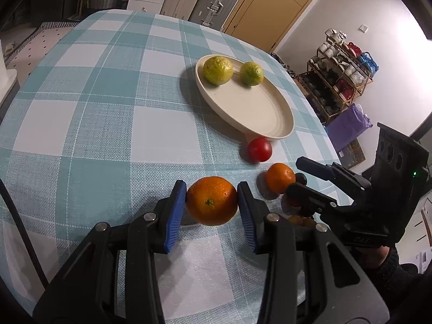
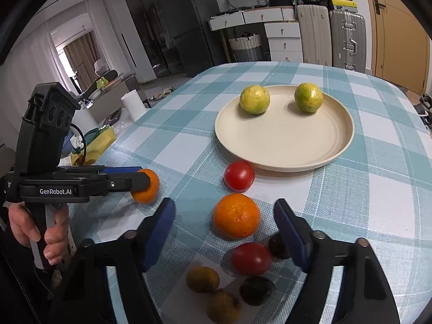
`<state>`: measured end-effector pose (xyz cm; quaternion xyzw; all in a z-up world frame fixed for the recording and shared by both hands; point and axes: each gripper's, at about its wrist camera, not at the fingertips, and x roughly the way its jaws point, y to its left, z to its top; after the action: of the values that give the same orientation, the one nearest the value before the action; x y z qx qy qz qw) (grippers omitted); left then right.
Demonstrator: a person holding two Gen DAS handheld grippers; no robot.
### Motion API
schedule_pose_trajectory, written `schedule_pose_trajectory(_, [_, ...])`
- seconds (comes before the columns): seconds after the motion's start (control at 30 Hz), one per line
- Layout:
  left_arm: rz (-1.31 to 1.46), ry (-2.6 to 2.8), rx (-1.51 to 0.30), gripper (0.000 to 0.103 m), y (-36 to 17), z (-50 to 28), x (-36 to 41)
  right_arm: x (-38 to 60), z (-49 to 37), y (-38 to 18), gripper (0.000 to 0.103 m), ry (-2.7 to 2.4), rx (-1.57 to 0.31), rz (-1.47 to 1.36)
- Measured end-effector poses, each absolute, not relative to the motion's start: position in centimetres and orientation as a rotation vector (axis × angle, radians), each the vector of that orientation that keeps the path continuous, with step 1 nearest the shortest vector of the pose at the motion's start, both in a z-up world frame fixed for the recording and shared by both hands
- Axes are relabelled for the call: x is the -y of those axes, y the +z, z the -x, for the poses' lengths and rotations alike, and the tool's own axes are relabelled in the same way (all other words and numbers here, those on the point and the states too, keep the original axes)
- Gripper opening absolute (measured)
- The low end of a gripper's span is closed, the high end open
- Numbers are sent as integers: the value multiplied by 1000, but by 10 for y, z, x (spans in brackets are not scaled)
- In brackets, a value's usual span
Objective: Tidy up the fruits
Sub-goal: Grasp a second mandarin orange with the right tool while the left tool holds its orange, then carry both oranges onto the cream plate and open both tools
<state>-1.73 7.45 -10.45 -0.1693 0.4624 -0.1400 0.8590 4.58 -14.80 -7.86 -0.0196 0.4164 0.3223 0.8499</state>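
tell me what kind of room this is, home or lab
Most likely a lived-in home, probably a dining area. A table with a checked tablecloth holds a plate of fruit; behind it stand a fridge, suitcases and a shoe rack.

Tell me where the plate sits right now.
The plate sits mid-table in both wrist views, holding two green citrus fruits along its far side, with a red tomato just off its near rim.

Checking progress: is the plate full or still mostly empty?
Mostly empty: the plate holds only two green fruits at its far edge.
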Motion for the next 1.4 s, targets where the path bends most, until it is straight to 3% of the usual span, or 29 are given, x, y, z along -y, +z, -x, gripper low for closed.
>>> schedule_pose_trajectory(0.23, [368, -297, -986, 36, -110, 12, -76, 138, -51, -84, 61, 652, -898, 117])
schedule_pose_trajectory(0.43, [370, -293, -997, 36, -113, 9, -77, 131, -51, -89, 39, 628, -906, 197])
schedule_pose_trajectory(1.4, [371, -285, -951, 36, -77, -24, -71, 175, -67, -55, 38, 678, -768, -41])
